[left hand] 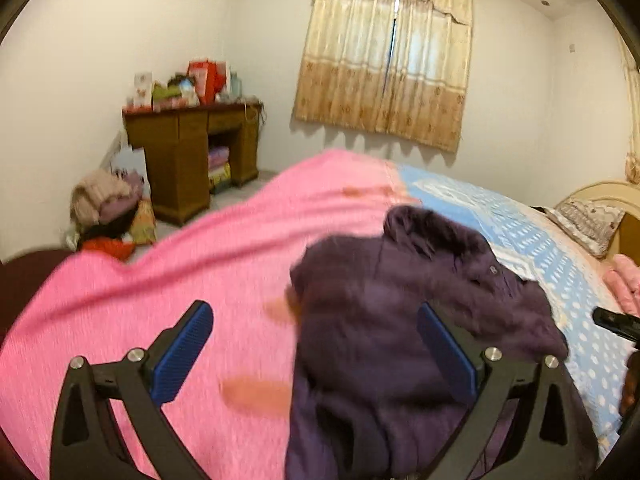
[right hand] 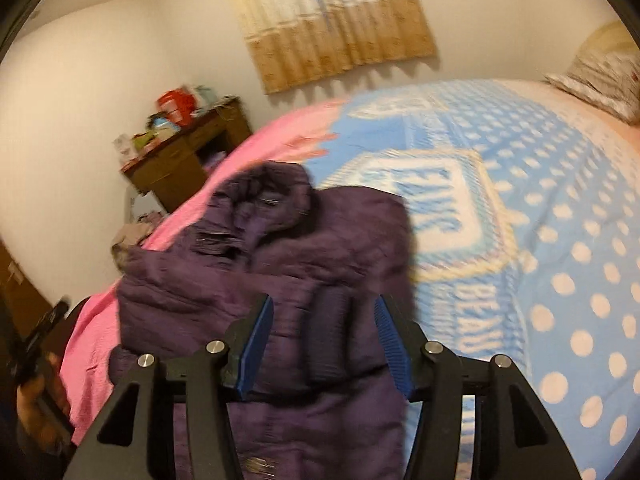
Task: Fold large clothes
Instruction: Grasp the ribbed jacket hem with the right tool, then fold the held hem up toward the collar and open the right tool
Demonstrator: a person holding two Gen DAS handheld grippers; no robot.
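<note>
A bedroom with a curtained window (left hand: 384, 60) and a wooden desk (left hand: 192, 152) beyond the bed (right hand: 520, 220). A purple jacket (left hand: 400, 320) lies bunched on the bed. Left gripper (left hand: 316, 356) spread wide, grasping nothing; right gripper (right hand: 324, 340) likewise released over the jacket.

left hand-held gripper (left hand: 316, 354) spread wide, right hand-held gripper (right hand: 324, 344) parted

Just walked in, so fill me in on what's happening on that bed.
A person holding a gripper in each hand is working on a dark purple padded jacket that lies bunched on the bed, across the pink blanket and the blue dotted cover. The left gripper and right gripper both hover open over the jacket, neither gripping it. The jacket looks rumpled, not neatly folded yet.
</note>
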